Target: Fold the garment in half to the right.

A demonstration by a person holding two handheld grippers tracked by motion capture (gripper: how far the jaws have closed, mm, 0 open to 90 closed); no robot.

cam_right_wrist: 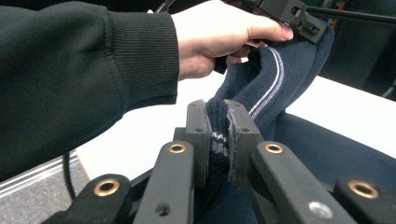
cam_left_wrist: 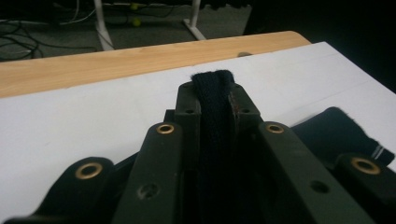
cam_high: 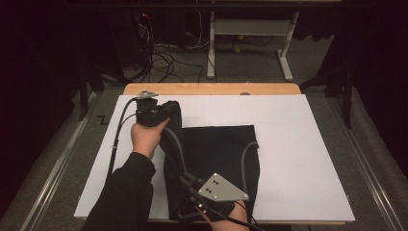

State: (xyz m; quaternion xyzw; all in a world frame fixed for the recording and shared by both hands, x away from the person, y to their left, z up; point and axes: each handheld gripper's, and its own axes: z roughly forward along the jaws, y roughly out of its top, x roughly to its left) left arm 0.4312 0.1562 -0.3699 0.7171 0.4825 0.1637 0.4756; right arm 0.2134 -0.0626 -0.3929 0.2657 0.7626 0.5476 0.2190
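Observation:
A dark navy garment (cam_high: 221,149) with thin white stripes lies partly folded on the white board (cam_high: 298,144). My left gripper (cam_high: 168,110) is at the board's far left, shut on a raised fold of the garment (cam_left_wrist: 212,135), which fills the gap between its jaws (cam_left_wrist: 212,88). My right gripper (cam_high: 185,179) is near the front edge, shut on a hem of the same garment (cam_right_wrist: 261,88) between its pads (cam_right_wrist: 217,116). The cloth stretches up between the two grippers. The right gripper view also shows the person's other hand (cam_right_wrist: 210,37) holding the left gripper (cam_right_wrist: 299,18).
The white board rests on a wooden table (cam_high: 211,89) whose far edge shows behind it. Beyond stand a white table frame (cam_high: 250,29) and cables (cam_high: 163,57) on the grey floor. Metal rails (cam_high: 53,168) run along both sides. The board's right half is bare.

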